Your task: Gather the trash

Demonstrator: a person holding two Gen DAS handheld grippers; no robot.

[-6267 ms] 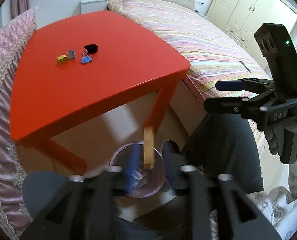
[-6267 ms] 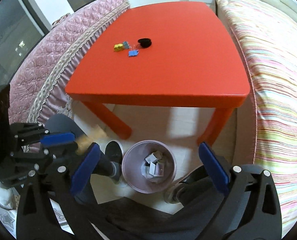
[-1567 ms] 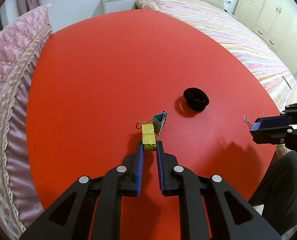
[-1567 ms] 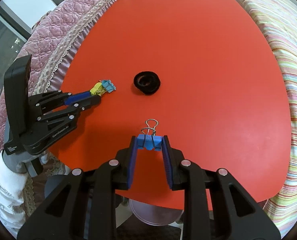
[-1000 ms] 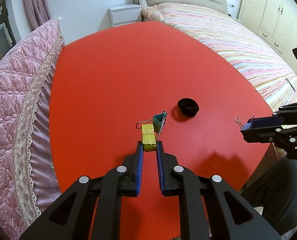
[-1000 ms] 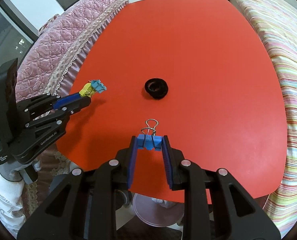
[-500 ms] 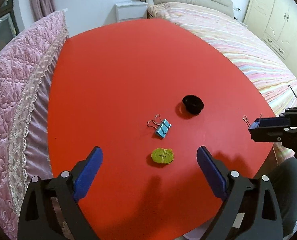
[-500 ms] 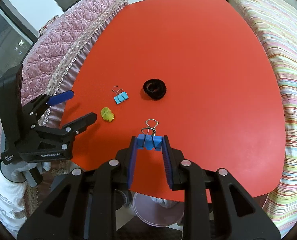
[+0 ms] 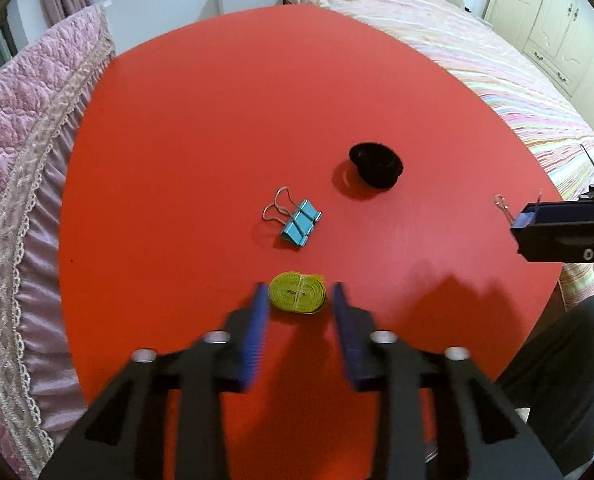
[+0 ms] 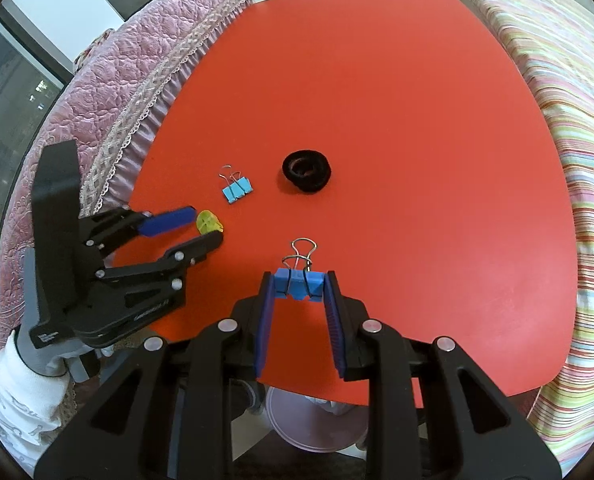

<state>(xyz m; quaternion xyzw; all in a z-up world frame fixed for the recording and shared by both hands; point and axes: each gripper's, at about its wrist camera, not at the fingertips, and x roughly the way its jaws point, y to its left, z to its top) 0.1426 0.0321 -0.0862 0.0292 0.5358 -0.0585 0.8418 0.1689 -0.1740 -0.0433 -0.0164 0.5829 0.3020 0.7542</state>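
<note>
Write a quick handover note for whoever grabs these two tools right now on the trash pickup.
Left tool: open, its fingers either side of the yellow tape roll lying flat on the red table; not gripped yet.
Right tool: shut on the dark blue binder clip, held above the table's near edge.
On the table: light blue binder clip and black hair tie, both untouched.
Pink trash bin sits on the floor below the near edge, partly hidden.
Left to do: drop the dark blue clip in the bin, close on the roll and bin it, then collect the light blue clip and hair tie.
</note>
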